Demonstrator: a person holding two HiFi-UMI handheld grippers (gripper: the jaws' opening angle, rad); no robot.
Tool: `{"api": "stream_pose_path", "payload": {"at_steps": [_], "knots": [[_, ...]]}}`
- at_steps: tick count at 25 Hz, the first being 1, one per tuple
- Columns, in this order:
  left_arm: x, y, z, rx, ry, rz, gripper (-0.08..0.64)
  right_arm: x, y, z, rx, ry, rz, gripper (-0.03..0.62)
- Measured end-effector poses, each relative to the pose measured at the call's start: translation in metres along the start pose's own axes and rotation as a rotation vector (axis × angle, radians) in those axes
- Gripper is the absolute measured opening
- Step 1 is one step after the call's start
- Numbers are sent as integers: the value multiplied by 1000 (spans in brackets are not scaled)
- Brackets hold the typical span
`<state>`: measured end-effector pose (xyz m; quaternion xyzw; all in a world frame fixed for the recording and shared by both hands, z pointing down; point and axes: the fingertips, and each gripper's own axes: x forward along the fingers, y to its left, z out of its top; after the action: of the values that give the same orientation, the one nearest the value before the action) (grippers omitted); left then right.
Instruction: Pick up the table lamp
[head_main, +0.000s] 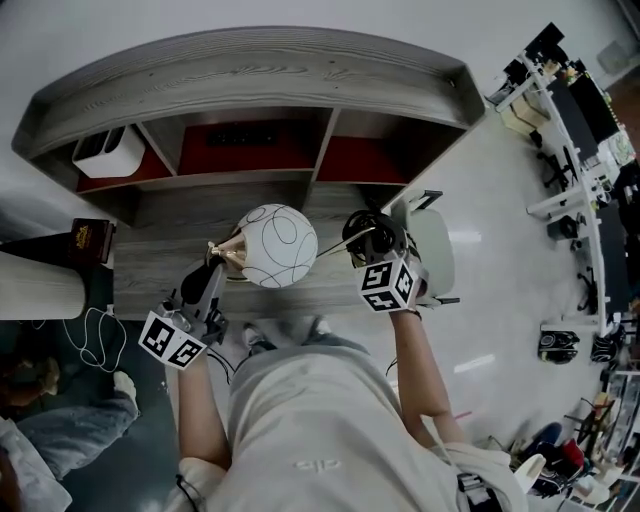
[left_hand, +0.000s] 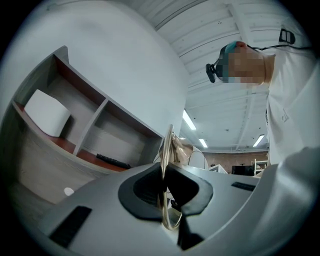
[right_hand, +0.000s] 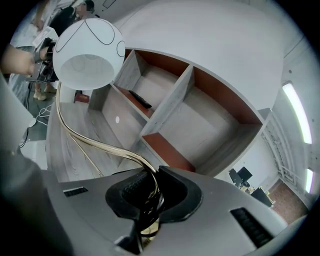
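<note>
L gripper (head_main: 213, 268) pinched shut on table lamp's (head_main: 275, 245) gold rim, R gripper (head_main: 368, 243) clamped on its gold stem. Lift both evenly and keep the globe off the shelf unit (head_main: 250, 70).

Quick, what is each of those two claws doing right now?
Left gripper: closed, holding the lamp by its thin gold rim.
Right gripper: closed, holding the lamp by its gold stem.

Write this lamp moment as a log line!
lamp: held over desk | left tool: shut on its gold ring | right tool: shut on its gold wires
</note>
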<state>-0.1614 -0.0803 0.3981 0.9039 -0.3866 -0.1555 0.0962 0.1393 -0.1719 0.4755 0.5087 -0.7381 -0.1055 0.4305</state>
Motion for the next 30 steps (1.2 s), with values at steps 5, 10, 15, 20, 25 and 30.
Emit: {"api": "stream_pose_path", "payload": {"at_steps": [5,10,15,20,25,30], "knots": [[18,-14,-4,-15,-13,-19,38,-7,-23,-13,-10,8,-18,61],[22,-14,-5,-13,-23,-43,38,-6,-23,-17,-3,9,-26,61],[23,-13,-6,-11,-17,-47,38,-7,-22,-19,3,11,-30,61],[25,-13,-4,-9,-13,-51,38,-7,-21,-20,0,11,-30,61],[25,-14,-4,-3,-8,-58,38,-7,-21,-21,0,7,-37,60],[24,-14,-4,-1,-4,-58,38,-6,-18,-22,-1,3,-33,60]]}}
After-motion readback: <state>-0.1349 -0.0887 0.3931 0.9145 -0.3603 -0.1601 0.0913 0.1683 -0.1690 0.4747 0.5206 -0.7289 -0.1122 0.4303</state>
